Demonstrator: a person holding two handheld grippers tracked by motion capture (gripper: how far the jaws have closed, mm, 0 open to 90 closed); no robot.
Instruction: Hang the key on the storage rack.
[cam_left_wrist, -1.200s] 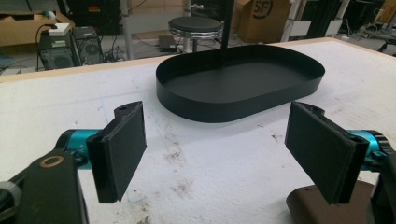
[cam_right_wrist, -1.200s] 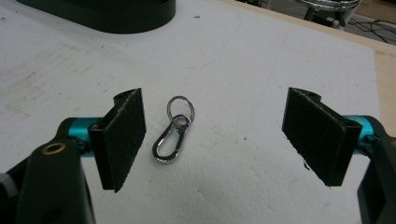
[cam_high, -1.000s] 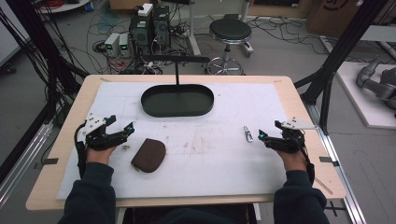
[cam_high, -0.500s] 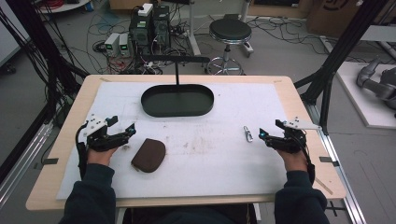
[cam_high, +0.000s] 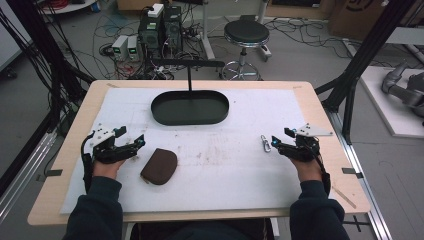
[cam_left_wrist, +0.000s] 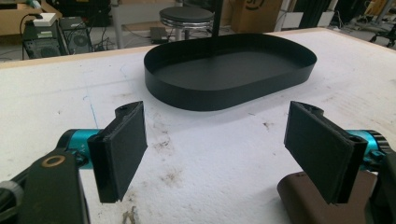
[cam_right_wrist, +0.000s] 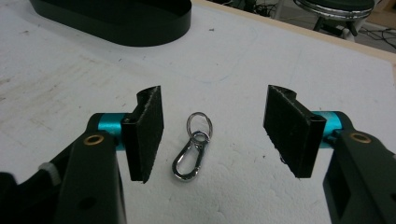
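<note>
Since the earlier frame the right gripper (cam_right_wrist: 212, 135) has narrowed its jaws, released around the keyring clip (cam_right_wrist: 191, 147) on the desk (cam_high: 320, 107), right of the black tray (cam_high: 190, 108). Its long axis runs along the jaws, ring end away. The left gripper (cam_left_wrist: 229, 149) gapes empty; the brown pouch (cam_left_wrist: 310, 203) is partly hidden.

One tray (cam_high: 190, 119), one pouch (cam_high: 159, 166), one keyring (cam_right_wrist: 192, 147)

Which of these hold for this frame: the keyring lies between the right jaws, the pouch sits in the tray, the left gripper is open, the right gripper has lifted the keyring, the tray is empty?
1. The keyring lies between the right gripper's jaws: true.
2. The pouch sits in the tray: false, it lies on the table near the left gripper.
3. The left gripper is open: true.
4. The right gripper has lifted the keyring: false, it rests on the table, pads apart from it.
5. The tray is empty: true.
</note>
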